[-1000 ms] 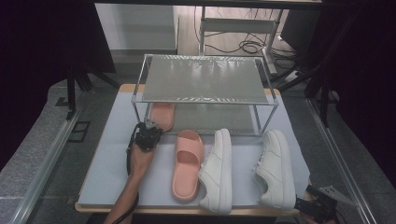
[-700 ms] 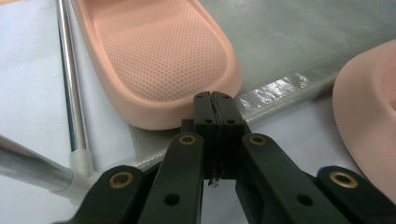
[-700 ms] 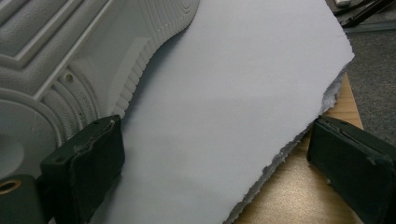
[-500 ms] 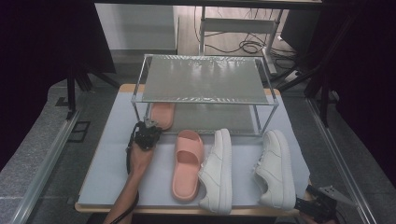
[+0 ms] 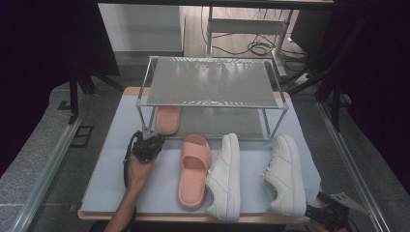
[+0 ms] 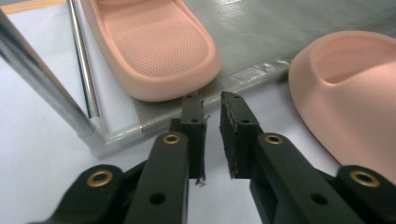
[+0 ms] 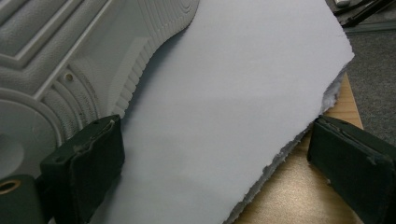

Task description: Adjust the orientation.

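Left hand-held gripper (image 6: 212,105) nearly closed beside pink slipper (image 6: 154,44).

A wooden worktop (image 5: 130,91) carries a pale grey mat (image 5: 111,174). Two white sneakers lie on it at the near right, one (image 5: 226,176) left of the other (image 5: 285,174). Cables (image 5: 241,48) trail across the far floor.
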Demonstrator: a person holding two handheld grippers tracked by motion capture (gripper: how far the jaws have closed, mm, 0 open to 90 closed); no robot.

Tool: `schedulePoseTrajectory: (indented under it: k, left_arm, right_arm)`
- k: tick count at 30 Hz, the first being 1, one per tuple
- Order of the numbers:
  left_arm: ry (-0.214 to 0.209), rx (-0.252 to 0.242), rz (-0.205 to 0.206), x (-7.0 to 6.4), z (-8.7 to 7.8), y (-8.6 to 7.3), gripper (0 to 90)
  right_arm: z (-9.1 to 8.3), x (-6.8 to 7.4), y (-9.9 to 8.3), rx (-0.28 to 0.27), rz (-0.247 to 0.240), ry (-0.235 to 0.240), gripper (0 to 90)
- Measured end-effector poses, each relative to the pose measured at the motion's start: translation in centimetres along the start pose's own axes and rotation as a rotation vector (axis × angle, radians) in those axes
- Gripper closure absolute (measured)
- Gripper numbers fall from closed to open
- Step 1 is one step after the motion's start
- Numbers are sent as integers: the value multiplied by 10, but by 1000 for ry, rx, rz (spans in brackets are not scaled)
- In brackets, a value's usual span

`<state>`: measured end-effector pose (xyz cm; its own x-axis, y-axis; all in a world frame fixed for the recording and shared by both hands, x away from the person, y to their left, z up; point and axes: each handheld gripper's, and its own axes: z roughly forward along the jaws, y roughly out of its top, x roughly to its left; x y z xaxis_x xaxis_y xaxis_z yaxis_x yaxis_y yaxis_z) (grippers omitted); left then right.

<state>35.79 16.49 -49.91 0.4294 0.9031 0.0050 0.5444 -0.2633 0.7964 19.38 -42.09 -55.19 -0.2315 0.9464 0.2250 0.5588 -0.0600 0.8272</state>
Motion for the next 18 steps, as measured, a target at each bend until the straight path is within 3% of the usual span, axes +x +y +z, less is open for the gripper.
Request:
schedulePoseTrajectory:
  k: [15, 18]
  left_arm:
    - [-68, 10, -26, -4, -25, -18, 576]
    - [-84, 16, -15, -9, -32, -22, 542]
  right_arm:
    - [0, 0, 0, 2, -1, -1, 36]
    - [0, 0, 0, 2, -1, -2, 36]
